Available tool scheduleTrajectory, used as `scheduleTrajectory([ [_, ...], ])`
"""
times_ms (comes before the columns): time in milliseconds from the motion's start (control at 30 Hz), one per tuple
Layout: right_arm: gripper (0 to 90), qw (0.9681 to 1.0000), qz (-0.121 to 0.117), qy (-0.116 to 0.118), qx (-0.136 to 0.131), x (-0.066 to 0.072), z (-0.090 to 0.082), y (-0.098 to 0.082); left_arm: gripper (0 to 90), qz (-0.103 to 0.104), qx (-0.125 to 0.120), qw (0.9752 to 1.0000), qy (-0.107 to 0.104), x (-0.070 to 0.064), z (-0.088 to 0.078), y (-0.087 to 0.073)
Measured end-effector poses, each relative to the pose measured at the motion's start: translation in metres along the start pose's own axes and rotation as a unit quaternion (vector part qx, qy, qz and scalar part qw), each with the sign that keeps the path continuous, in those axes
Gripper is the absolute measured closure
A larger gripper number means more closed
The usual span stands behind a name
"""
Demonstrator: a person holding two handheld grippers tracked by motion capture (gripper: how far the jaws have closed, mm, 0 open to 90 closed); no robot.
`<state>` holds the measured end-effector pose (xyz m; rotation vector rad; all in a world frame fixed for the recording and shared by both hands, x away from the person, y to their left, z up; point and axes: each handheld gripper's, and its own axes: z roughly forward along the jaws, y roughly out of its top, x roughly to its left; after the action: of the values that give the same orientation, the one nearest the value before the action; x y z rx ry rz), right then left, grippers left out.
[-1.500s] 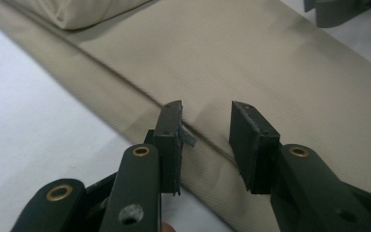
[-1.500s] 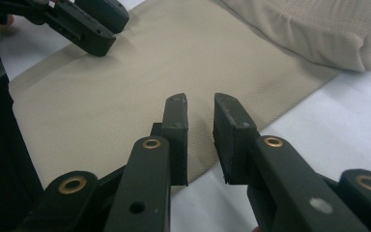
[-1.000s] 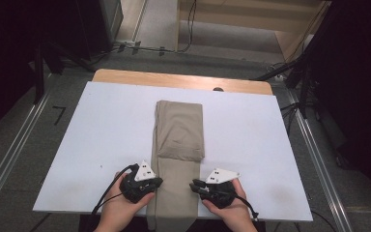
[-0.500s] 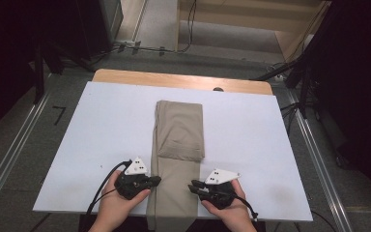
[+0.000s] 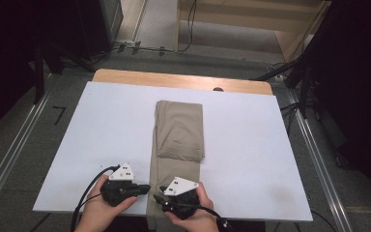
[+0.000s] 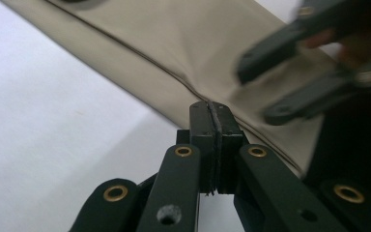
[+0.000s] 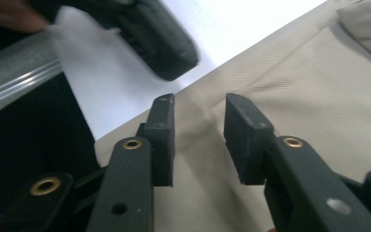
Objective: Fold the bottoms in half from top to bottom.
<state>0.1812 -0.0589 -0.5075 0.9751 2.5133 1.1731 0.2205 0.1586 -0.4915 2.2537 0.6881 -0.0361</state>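
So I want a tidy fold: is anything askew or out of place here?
Slightly: the folded beige fabric trousers lie straight on the white table board, but their near end hangs over its front edge. Nothing is spilled or damaged.

The trousers point(image 5: 178, 137) under my grippers are matt khaki cloth, a fine even weave with a stitched seam along the edge. My left gripper point(image 6: 211, 116) is matt black plastic, with dull rubbery pads pressed together and bright brass-looking rivets in the links. My right gripper point(image 7: 199, 121) has the same slightly grainy black pads. The table point(image 5: 106, 130) has a smooth, matt white top; toward twelve o'clock a strip of bare, pale wood point(image 5: 174, 79) shows.
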Motion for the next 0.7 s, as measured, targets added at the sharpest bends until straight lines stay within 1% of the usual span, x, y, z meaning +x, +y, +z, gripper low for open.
scheduleTrajectory([
  [33,60.6,1.0000,0.006,-0.003,0.000,0.001,0.002,0.000,90.0,0.002,0.001,1.0000,-0.002,-0.003,-0.001,-0.003],
  [67,60.6,0.9999,0.013,-0.008,0.004,0.002,0.004,0.001,90.0,0.008,0.005,1.0000,0.002,-0.007,-0.003,-0.005],
  [100,60.5,0.9998,0.015,-0.009,0.009,0.003,0.006,0.001,90.0,0.008,0.007,0.9999,0.003,-0.010,-0.003,-0.008],
  [133,60.6,0.9997,0.016,-0.013,0.012,0.004,0.008,0.000,90.0,0.013,0.010,0.9999,0.003,-0.013,-0.004,-0.011],
  [167,62.7,0.9996,0.014,-0.021,0.011,0.004,0.009,-0.001,90.0,0.016,0.016,0.9997,0.006,-0.014,-0.005,-0.014],
  [200,64.9,0.9994,0.017,-0.028,0.009,0.005,0.009,-0.002,90.0,0.017,0.018,0.9996,0.010,-0.015,-0.006,-0.016],
  [233,68.1,0.9992,0.014,-0.035,0.010,0.006,0.009,-0.002,90.0,0.017,0.018,0.9996,0.015,-0.015,-0.006,-0.018],
  [267,70.3,0.9989,0.010,-0.044,0.012,0.006,0.009,-0.002,90.0,0.018,0.021,0.9994,0.022,-0.014,-0.008,-0.019],
  [300,73.0,0.9987,0.012,-0.048,0.012,0.006,0.008,-0.002,90.0,0.017,0.020,0.9993,0.027,-0.012,-0.009,-0.020],
  [333,76.8,0.9987,0.015,-0.048,0.013,0.005,0.008,-0.002,90.0,0.011,0.014,0.9995,0.027,-0.009,-0.012,-0.021],
  [400,81.5,0.9986,0.024,-0.046,0.013,0.002,0.007,-0.002,90.0,-0.002,-0.003,0.9997,0.023,-0.002,-0.017,-0.022],
  [467,86.1,0.9985,0.032,-0.042,0.012,-0.001,0.005,-0.003,90.0,-0.009,-0.010,0.9996,0.025,0.003,-0.020,-0.024],
  [533,87.6,0.9985,0.037,-0.038,0.010,-0.003,0.003,-0.004,89.8,-0.014,-0.014,0.9994,0.028,0.007,-0.022,-0.026],
  [600,88.1,0.9986,0.044,-0.030,0.006,-0.006,0.002,-0.004,85.6,-0.020,-0.017,0.9991,0.034,0.009,-0.023,-0.027],
  [633,88.2,0.9986,0.044,-0.027,0.002,-0.006,0.000,-0.003,83.6,-0.022,-0.019,0.9990,0.033,0.010,-0.023,-0.027],
  [700,88.4,0.9990,0.037,-0.024,-0.007,-0.005,-0.004,0.002,79.0,-0.027,-0.025,0.9988,0.033,0.011,-0.025,-0.026],
])
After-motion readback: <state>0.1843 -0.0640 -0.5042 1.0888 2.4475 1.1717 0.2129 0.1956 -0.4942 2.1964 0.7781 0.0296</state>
